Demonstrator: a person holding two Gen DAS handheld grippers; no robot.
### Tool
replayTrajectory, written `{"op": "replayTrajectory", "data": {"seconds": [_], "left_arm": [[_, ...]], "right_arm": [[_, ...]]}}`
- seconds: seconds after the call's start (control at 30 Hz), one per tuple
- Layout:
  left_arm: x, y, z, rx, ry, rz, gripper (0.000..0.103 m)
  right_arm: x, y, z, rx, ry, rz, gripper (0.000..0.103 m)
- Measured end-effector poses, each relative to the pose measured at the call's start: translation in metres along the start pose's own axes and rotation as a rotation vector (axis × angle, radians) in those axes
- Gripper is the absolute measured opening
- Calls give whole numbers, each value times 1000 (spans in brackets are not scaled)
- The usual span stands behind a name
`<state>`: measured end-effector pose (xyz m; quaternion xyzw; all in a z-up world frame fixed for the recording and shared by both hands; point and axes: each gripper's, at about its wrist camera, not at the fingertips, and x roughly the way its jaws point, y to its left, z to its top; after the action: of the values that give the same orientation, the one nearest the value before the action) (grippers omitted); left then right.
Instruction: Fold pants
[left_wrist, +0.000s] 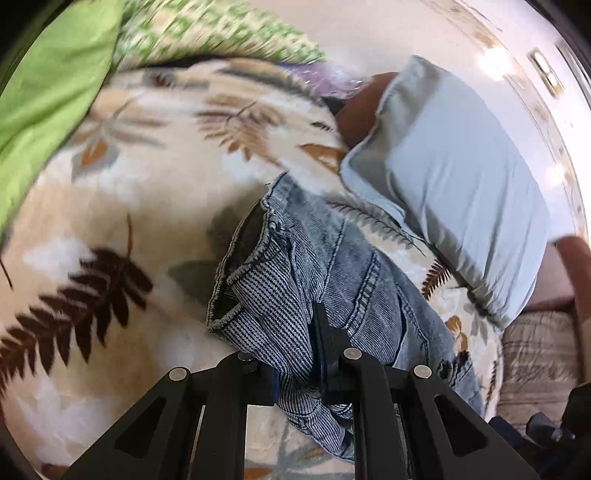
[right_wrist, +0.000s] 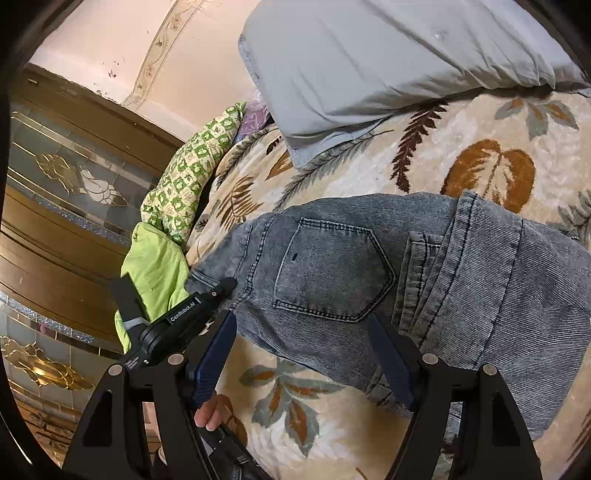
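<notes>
A: Left tongs (left_wrist: 295, 354) state?

B: Clenched on denim. The pants (left_wrist: 317, 266) run between the pads, and a bunched fold rises ahead of the tips with a hem or waist opening showing. Likely pinched so that end can be carried over for a fold.

A: Right tongs (right_wrist: 306, 354)?

B: Released, jaws wide, nothing between the pads. They hover just over the pants (right_wrist: 406, 266), with the back pocket (right_wrist: 332, 269) straight ahead of the tips. Probably waiting to pin or smooth the cloth while the left carries its end.

A: Where do the pants lie?

B: On the bed, on a leaf-print blanket (left_wrist: 110, 206). In the right view they spread from under the tongs out to the right, the waistband (right_wrist: 461, 229) beyond the pocket. The layers already look doubled there, but how many folds are done cannot be told.

A: Anything else near?

B: A grey-blue pillow (right_wrist: 388, 62) lies well beyond the right tongs, touching the blanket. Green cloth (right_wrist: 155, 273) and a green check quilt (right_wrist: 184, 177) are off to the left. The left tongs' body shows in the right view, left of the right tips, against the pant edge. A person's fingers (right_wrist: 210, 410) show low, below the left pad.

A: Risk?

B: The thick denim bunch could slip from the pinch. The pillow crowds the far side, so the fold has to land short of it.
</notes>
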<state>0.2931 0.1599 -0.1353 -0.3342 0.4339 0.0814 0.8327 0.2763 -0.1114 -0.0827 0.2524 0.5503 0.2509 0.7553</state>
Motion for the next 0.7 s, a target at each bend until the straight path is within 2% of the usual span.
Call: {"op": "replayTrajectory", "data": {"seconds": [0.17,0.47,0.57,0.7], "left_arm": [[10,11,4,-42,14,-8,12],[-9,-26,3,119,-54,-2,12],[-17,-45,-3,217,-92,22,12],[-14,-49,2,208,-75,38,12]], "right_arm": [[2,0,0,5,3,19,76],[6,-6,10,7,15,24,76],[6,-6,13,2,12,27,76],[2,-10,12,16,3,37,76]]}}
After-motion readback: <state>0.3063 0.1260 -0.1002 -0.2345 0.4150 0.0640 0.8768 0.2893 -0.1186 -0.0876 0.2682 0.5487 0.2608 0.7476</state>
